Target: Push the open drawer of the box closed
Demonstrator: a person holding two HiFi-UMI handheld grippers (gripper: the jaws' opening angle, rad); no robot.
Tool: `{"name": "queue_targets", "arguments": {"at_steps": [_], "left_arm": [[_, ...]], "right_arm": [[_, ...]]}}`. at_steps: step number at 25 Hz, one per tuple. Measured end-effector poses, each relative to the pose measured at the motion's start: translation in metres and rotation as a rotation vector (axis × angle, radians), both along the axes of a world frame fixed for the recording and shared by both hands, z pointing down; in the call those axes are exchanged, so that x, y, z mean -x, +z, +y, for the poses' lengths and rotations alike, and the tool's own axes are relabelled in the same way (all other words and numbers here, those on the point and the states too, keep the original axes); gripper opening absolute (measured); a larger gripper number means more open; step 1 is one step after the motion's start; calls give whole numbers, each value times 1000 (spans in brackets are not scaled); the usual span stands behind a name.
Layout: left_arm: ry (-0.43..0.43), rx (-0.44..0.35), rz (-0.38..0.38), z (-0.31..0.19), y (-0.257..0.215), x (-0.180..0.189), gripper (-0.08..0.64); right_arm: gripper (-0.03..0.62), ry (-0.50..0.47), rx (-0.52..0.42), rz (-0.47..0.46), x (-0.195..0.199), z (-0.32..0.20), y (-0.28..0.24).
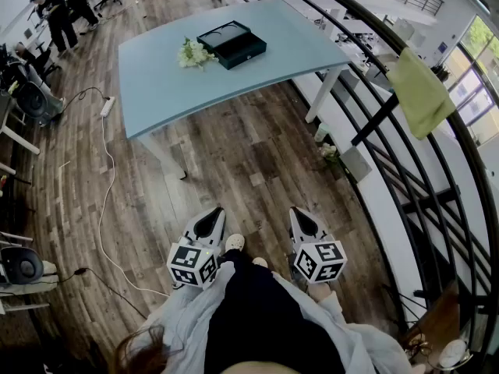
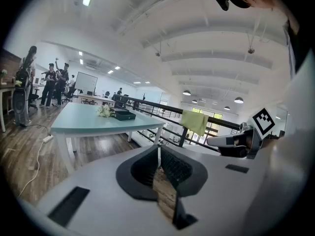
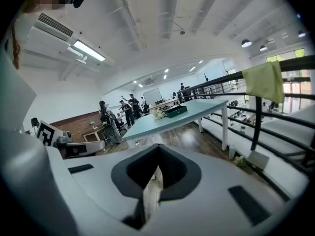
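Head view: left gripper point(image 1: 210, 218) and right gripper point(image 1: 301, 218), held low at the person's waist over wood floor point(image 1: 234, 154). Fingers point(image 2: 177, 168) of each: closed together, nothing held. Box point(image 1: 231, 44): dark green, on pale blue desk point(image 1: 156, 84), far ahead of fingers, well apart; white flowers point(image 1: 195, 53) just beside it.
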State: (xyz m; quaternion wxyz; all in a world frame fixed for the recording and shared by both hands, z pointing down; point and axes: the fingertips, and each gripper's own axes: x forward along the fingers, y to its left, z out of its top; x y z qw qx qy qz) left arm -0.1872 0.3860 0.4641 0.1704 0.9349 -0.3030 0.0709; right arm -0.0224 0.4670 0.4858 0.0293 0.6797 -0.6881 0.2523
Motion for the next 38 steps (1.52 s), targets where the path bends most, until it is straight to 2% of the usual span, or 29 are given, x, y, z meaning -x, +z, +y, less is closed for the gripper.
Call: {"name": "queue_targets", "arguments": {"at_steps": [4, 11, 22, 30, 38], "left_arm": [[-8, -10, 11, 15, 0, 2, 29], [-9, -26, 11, 30, 5, 3, 29], [-13, -28, -5, 34, 3, -2, 29], [-7, -20, -5, 6, 7, -18, 29], [0, -17, -1, -49, 5, -39, 29]], "right_arm": [[5, 29, 1, -37, -2, 16, 7], [5, 45, -8, -18, -4, 30, 12], [5, 13, 2, -48, 0, 31, 18], [6, 5, 13, -32, -13, 2, 20], [6, 4, 15, -42, -27, -50, 19]]}}
